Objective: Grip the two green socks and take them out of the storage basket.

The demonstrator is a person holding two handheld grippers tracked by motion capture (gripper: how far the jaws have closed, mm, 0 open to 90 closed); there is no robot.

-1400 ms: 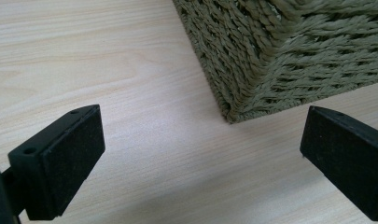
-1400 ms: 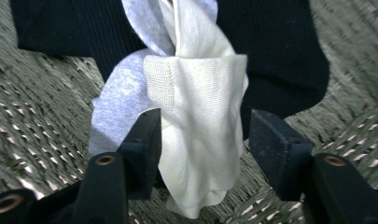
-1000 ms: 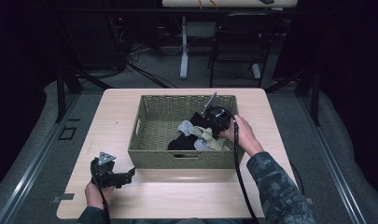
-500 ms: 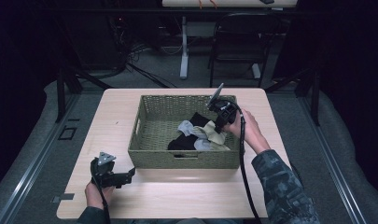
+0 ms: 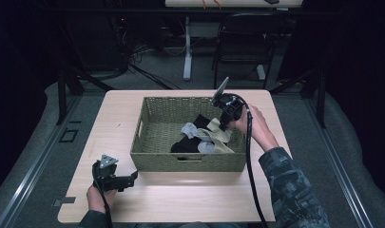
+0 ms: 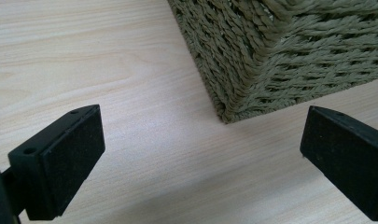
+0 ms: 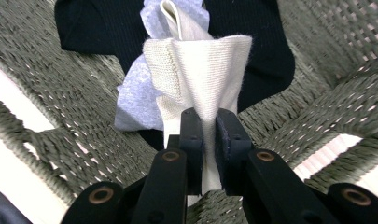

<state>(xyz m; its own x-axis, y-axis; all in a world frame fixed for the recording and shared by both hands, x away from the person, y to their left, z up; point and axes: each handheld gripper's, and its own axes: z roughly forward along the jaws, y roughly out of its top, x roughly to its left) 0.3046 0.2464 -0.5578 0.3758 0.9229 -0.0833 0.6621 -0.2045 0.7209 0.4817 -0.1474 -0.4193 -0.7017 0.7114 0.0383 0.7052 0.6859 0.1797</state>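
**Pulling a sock up while others are hanging on**

Lifting the cream sock point(image 7: 203, 79) out of the basket point(image 5: 190, 159) is what you are doing, and your right gripper point(image 7: 207, 140) is pinching it tight between its jaws. The sock is hanging from the jaws over the right side of the basket, with its lower end lying on the pile.

Look out for these things:

- You are holding only a thin fold of cloth near the edge. If you are tugging fast, the fold may be slipping out and the sock may be dropping back in.
- The blue-grey sock point(image 7: 137, 95) is touching the cream one, maybe tucked into it. It may be riding up too and then falling on the table point(image 5: 114, 123) or the floor.
- The black sock point(image 7: 98, 25) is lying under both. It may be getting dragged along.
- The basket is light and woven. If a sock is catching on the weave, the whole basket may be tipping or sliding.

Your left gripper point(image 5: 115, 179) is resting on the table by the near left corner of the basket, with its jaws wide apart and nothing in them. It is not touching the basket, so nothing is holding the basket down.
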